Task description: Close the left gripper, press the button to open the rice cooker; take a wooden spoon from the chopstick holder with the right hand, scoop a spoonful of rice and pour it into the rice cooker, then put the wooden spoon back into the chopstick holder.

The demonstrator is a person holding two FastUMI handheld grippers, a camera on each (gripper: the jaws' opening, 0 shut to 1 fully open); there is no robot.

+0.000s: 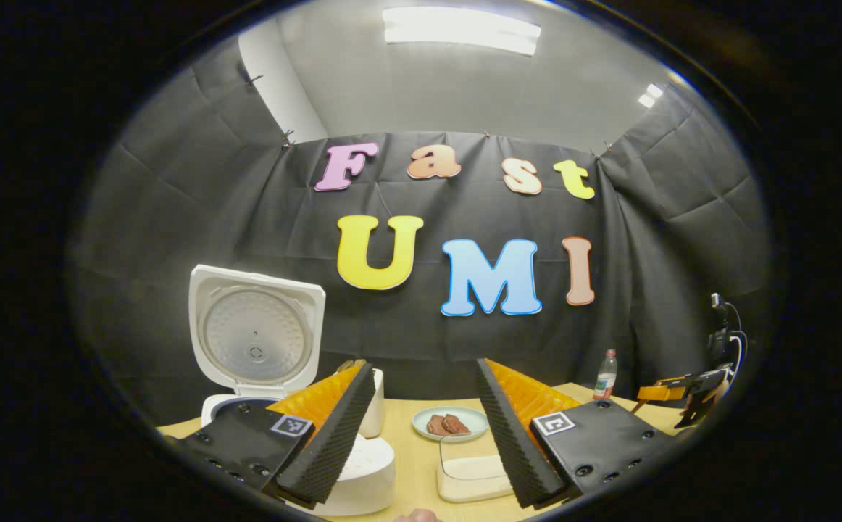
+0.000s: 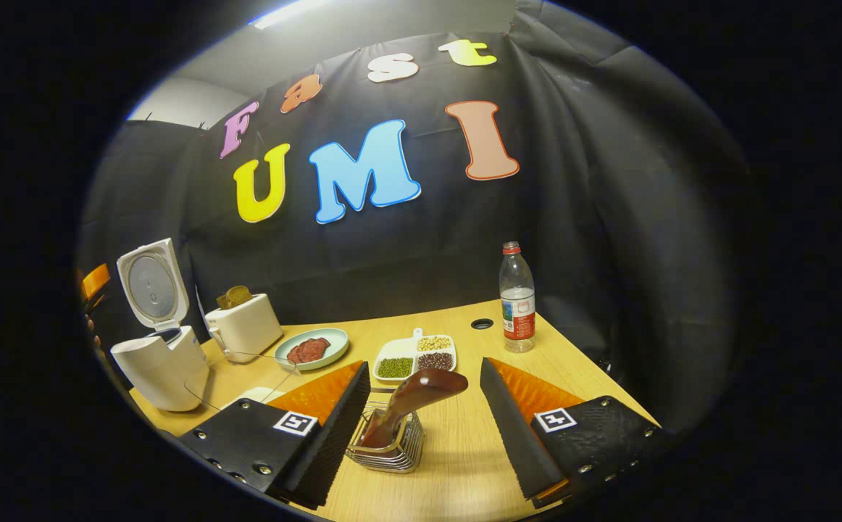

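The right hand-held gripper [image 2: 424, 428] hangs open over a dark wooden spoon [image 2: 410, 406] standing in a wire chopstick holder [image 2: 392, 446] on the light wooden table [image 2: 464, 464]. The left hand-held gripper [image 1: 424, 428] is open too; the white rice cooker [image 1: 254, 348] stands lid-up.

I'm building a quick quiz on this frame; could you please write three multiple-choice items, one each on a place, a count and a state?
1. Where is the wooden spoon?
A. in the chopstick holder
B. in the rice cooker
C. on the green plate

2. How many compartments does the divided dish have?
A. two
B. three
C. five

3. How is the rice cooker's lid?
A. shut
B. removed and lying flat
C. raised open

Answers: 1 A, the spoon stands in the wire holder between the right gripper fingers. 2 B, one compartment holds green beans, one pale, one dark. 3 C, the lid stands upright above the body.
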